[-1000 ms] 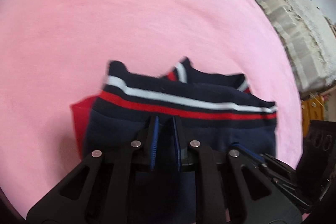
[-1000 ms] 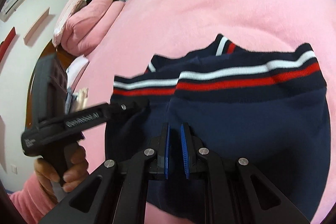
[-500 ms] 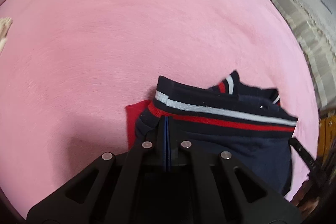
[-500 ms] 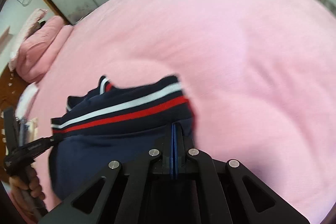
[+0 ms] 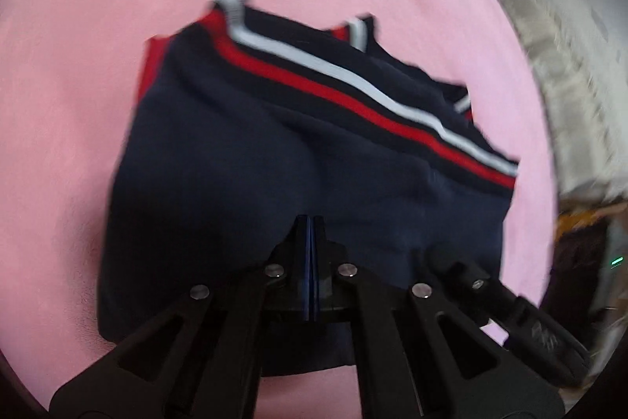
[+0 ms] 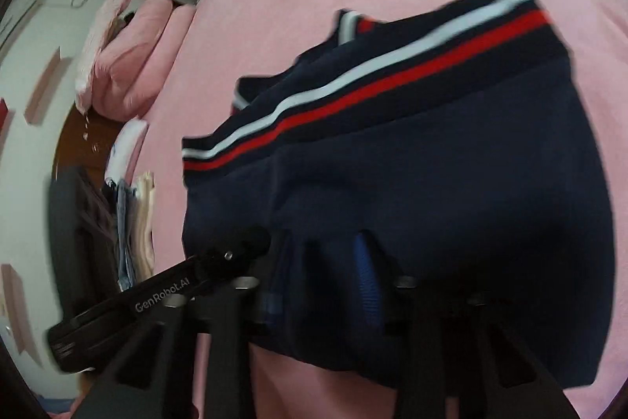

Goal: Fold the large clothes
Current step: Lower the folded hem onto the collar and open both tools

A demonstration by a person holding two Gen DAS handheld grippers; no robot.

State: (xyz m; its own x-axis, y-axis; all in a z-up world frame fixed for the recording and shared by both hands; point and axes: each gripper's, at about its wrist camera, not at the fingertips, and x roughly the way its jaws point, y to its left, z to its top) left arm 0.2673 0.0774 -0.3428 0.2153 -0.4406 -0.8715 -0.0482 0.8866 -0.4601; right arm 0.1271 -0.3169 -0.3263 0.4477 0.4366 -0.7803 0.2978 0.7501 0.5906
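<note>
A folded navy sweater (image 5: 274,163) with a red and a white stripe along its ribbed hem lies on the pink bed cover (image 5: 78,65); a red layer shows at its left edge. My left gripper (image 5: 311,222) is shut, its tips at the sweater's near edge; whether it pinches cloth is unclear. The right gripper's fingers (image 5: 471,277) reach in from the right. In the right wrist view the sweater (image 6: 431,163) fills the middle, and my right gripper (image 6: 325,262) is open with its blue pads at the near edge. The left gripper (image 6: 219,262) enters from the left.
Pink pillows (image 6: 129,65) and folded clothes (image 6: 133,222) lie at the bed's far side by a white wall. A lace-covered piece of furniture (image 5: 569,85) stands beside the bed. The pink cover stretches wide around the sweater.
Both grippers shut half a second ago; the left is still shut, the right has opened again. Both views have swung back close over the sweater, with motion blur.
</note>
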